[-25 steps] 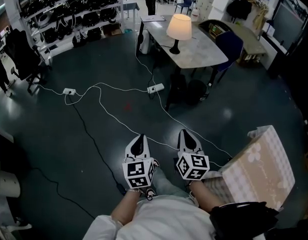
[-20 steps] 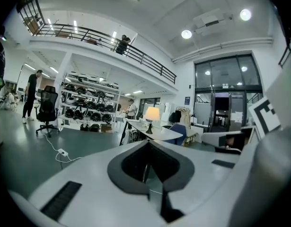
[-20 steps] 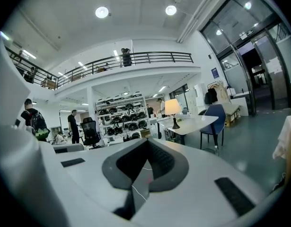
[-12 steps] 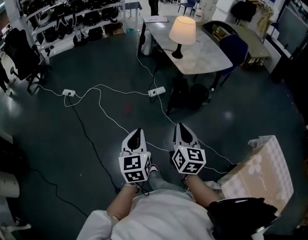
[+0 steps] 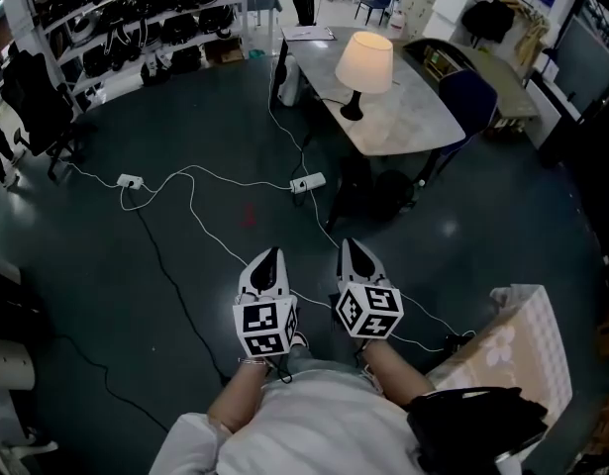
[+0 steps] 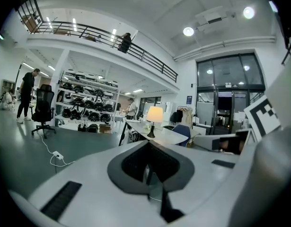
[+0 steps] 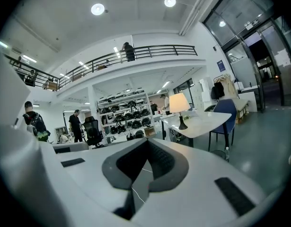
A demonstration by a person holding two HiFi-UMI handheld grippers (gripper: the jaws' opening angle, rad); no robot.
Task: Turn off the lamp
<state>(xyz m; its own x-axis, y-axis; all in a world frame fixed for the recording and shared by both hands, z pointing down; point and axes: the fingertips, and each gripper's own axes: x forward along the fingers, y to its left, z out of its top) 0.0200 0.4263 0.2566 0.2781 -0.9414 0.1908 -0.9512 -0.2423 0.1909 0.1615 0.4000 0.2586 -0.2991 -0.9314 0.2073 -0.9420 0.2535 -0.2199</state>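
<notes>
Walking toward the table, we see from the head view that the lit lamp stands at its near end, well apart from both grippers. Compared with a second ago, the lamp and table sit a little lower in the frame, and the patterned box at our right has slid down and back, so we have closed some of the gap. The left gripper and right gripper are held side by side over the dark floor, above a white cable that runs to a power strip.

From the left gripper view, its jaws are pressed together with nothing between them, and the lamp glows on the table far ahead, just right of the jaw tips.

From the right gripper view, its jaws seem closed at the tips and empty too, though a sliver of floor shows lower down. The lamp stands right of centre beside a blue chair.

We judge the task is at the approach: the lamp is on, and no switch can be made out from here.
</notes>
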